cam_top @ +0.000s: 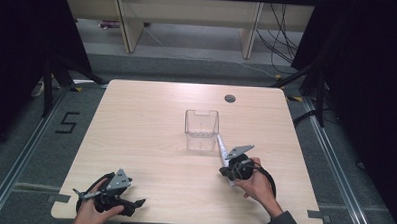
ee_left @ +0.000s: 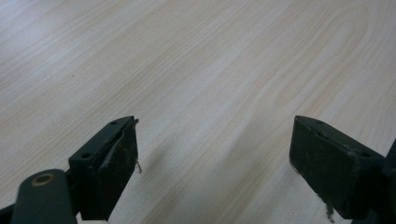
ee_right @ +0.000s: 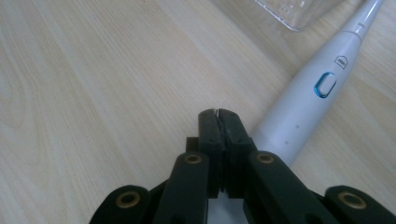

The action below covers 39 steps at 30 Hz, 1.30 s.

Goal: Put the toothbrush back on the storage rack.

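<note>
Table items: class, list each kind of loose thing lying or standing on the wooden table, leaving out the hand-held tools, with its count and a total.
Clear plastic container: 1
White electric toothbrush: 1
Total: 2

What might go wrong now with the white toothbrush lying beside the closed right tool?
The right tool is shut and empty beside the toothbrush handle, so it may push the handle and roll it instead of gripping. The toothbrush's far end lies by the clear container, which looks light and might slide or tip if nudged.
</note>
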Each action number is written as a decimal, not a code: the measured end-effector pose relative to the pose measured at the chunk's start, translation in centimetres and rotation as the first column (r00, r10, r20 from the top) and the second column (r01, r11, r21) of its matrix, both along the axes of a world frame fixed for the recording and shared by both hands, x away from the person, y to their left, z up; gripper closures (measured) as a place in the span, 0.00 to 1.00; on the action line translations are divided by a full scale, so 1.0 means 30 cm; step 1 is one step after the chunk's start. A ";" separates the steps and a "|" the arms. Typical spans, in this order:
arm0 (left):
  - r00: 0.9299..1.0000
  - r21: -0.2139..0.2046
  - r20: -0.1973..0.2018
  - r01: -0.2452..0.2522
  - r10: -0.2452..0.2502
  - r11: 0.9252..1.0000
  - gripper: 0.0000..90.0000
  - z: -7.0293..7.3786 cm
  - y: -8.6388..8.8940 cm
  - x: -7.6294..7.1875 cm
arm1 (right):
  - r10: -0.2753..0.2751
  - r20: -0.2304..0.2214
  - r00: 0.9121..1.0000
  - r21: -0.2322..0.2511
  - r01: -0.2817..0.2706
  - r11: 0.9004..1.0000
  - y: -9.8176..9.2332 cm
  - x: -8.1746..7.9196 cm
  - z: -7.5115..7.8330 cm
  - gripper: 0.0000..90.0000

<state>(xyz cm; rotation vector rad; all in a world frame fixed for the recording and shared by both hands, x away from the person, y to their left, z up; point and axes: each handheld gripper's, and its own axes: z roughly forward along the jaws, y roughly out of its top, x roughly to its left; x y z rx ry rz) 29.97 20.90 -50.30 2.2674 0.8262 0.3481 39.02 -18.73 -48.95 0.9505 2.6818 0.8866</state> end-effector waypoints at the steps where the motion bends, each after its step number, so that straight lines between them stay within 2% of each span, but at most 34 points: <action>1: 1.000 0.001 0.000 0.000 0.000 1.000 0.17 0.000 0.000 0.000 | -0.015 -0.019 1.000 0.006 0.015 1.000 -0.012 -0.007 0.007 0.99; 2: 1.000 0.001 -0.001 0.000 0.000 1.000 0.17 0.000 0.000 0.000 | -0.021 -0.001 1.000 0.013 0.021 1.000 -0.015 -0.007 0.003 0.99; 3: 1.000 -0.001 -0.002 0.000 0.000 1.000 0.17 -0.001 -0.001 0.000 | -0.026 -0.023 0.999 -0.003 0.026 1.000 -0.025 -0.010 0.008 0.99; 4: 1.000 -0.001 -0.002 0.000 0.000 1.000 0.17 -0.001 -0.001 0.000 | -0.021 -0.037 0.999 0.009 0.021 1.000 -0.035 -0.009 0.009 0.99; 5: 1.000 -0.001 -0.002 -0.001 0.001 1.000 0.17 -0.001 -0.001 0.000 | -0.030 -0.004 1.000 0.010 0.030 1.000 -0.038 -0.009 -0.002 0.99; 6: 1.000 -0.002 -0.002 -0.001 0.001 1.000 0.17 -0.001 -0.001 0.000 | -0.004 -0.020 1.000 0.006 0.004 1.000 -0.058 -0.010 0.005 0.99; 7: 1.000 -0.002 -0.002 -0.001 0.001 1.000 0.17 -0.001 -0.001 0.000 | -0.004 -0.020 1.000 0.006 0.004 1.000 -0.058 -0.010 0.005 0.99; 8: 1.000 -0.002 -0.002 -0.001 0.001 1.000 0.17 -0.001 -0.001 0.000 | -0.023 -0.013 1.000 0.006 0.023 1.000 -0.061 -0.012 -0.001 0.99; 10: 1.000 0.000 -0.002 0.000 0.000 1.000 0.17 0.000 0.000 0.000 | -0.060 -0.031 0.998 0.003 0.060 0.998 -0.079 -0.020 0.002 0.99; 11: 1.000 0.001 -0.002 0.000 0.000 1.000 0.17 0.000 0.000 0.000 | -0.070 -0.019 0.997 0.010 0.070 0.998 -0.086 -0.021 -0.001 0.99; 12: 1.000 0.000 -0.002 0.000 0.000 1.000 0.17 0.000 0.000 0.000 | -0.047 -0.019 0.999 0.001 0.047 0.999 -0.095 -0.017 0.002 0.99; 13: 1.000 0.000 -0.002 -0.001 0.001 1.000 0.17 0.000 0.000 0.000 | -0.064 -0.025 0.998 0.018 0.065 0.998 -0.105 -0.023 0.003 0.99; 14: 1.000 0.000 -0.002 -0.001 0.001 1.000 0.17 0.000 -0.001 0.000 | -0.059 -0.029 0.998 0.011 0.059 0.998 -0.113 -0.023 0.006 0.99; 15: 1.000 0.000 -0.002 -0.001 0.001 1.000 0.17 0.000 -0.001 0.000 | -0.083 -0.027 0.996 0.013 0.084 0.996 -0.118 -0.027 0.005 0.99; 16: 1.000 0.001 -0.002 0.000 0.000 1.000 0.17 0.000 -0.001 0.000 | -0.062 -0.006 0.998 0.013 0.062 0.998 -0.129 -0.024 0.003 0.99; 17: 1.000 0.002 -0.001 0.000 0.000 1.000 0.17 0.000 -0.001 0.000 | -0.066 -0.017 0.998 0.001 0.066 0.998 -0.136 -0.026 0.007 0.99; 18: 1.000 0.001 -0.001 0.000 0.000 1.000 0.17 0.000 -0.001 0.000 | -0.092 -0.043 0.995 0.004 0.093 0.996 -0.139 -0.033 0.009 0.99; 19: 1.000 0.001 -0.002 -0.001 0.001 1.000 0.17 0.000 -0.001 0.000 | -0.092 -0.043 0.995 0.004 0.093 0.996 -0.139 -0.033 0.009 0.99; 20: 1.000 0.001 -0.002 0.000 0.000 1.000 0.17 0.000 -0.001 0.000 | -0.071 -0.007 0.997 0.008 0.072 0.997 -0.149 -0.027 0.001 0.99; 21: 1.000 0.000 -0.002 -0.001 0.001 1.000 0.17 0.000 -0.001 0.000 | -0.060 0.003 0.998 -0.010 0.060 0.998 -0.159 -0.023 0.006 0.99; 22: 1.000 0.000 -0.002 -0.001 0.001 1.000 0.17 0.000 -0.002 0.000 | -0.094 -0.027 0.995 0.001 0.094 0.996 -0.166 -0.030 0.012 0.99; 24: 1.000 0.001 -0.002 0.000 0.000 1.000 0.17 0.000 -0.001 0.000 | -0.093 -0.032 0.995 0.008 0.093 0.996 -0.170 -0.030 0.014 0.99; 25: 1.000 0.001 -0.001 0.000 0.000 1.000 0.17 0.000 -0.001 0.000 | -0.093 -0.008 0.996 0.011 0.094 0.996 -0.174 -0.027 0.008 0.99; 26: 1.000 0.000 -0.002 -0.001 0.001 1.000 0.17 0.000 -0.002 0.000 | -0.116 -0.049 0.992 0.003 0.116 0.993 -0.177 -0.033 0.016 0.99; 27: 1.000 0.000 -0.002 0.000 0.000 1.000 0.17 0.000 -0.002 0.000 | -0.065 -0.008 0.998 0.008 0.065 0.998 -0.186 -0.021 0.008 0.99; 29: 1.000 0.000 -0.001 0.000 0.000 1.000 0.17 0.000 -0.002 0.000 | -0.094 -0.025 0.995 0.009 0.094 0.996 -0.194 -0.024 0.013 0.99; 31: 1.000 0.000 -0.001 0.000 0.000 1.000 0.17 0.000 -0.002 0.000 | -0.087 -0.017 0.996 0.000 0.087 0.996 -0.203 -0.022 0.014 0.99; 32: 1.000 -0.001 -0.001 0.000 0.000 1.000 0.17 0.000 -0.002 0.000 | -0.111 -0.030 0.993 0.008 0.111 0.994 -0.206 -0.027 0.014 0.99; 33: 1.000 -0.001 -0.002 0.000 0.000 1.000 0.17 0.000 -0.002 0.000 | -0.113 -0.015 0.994 0.004 0.113 0.994 -0.213 -0.023 0.011 0.99; 36: 1.000 0.000 -0.001 -0.001 0.001 1.000 0.17 0.000 -0.002 0.000 | -0.131 -0.046 0.990 0.001 0.131 0.991 -0.227 -0.027 0.019 0.99; 37: 1.000 0.000 -0.001 0.000 0.000 1.000 0.17 0.000 -0.002 0.000 | -0.127 -0.022 0.992 0.011 0.127 0.992 -0.235 -0.024 0.012 0.99; 38: 1.000 0.002 -0.001 0.000 0.000 1.000 0.17 0.001 -0.001 0.000 | -0.143 -0.054 0.988 0.002 0.143 0.990 -0.239 -0.029 0.020 0.99; 39: 1.000 0.001 -0.001 0.001 -0.001 1.000 0.17 0.001 -0.001 0.000 | -0.146 -0.032 0.989 0.007 0.146 0.989 -0.247 -0.027 0.014 0.99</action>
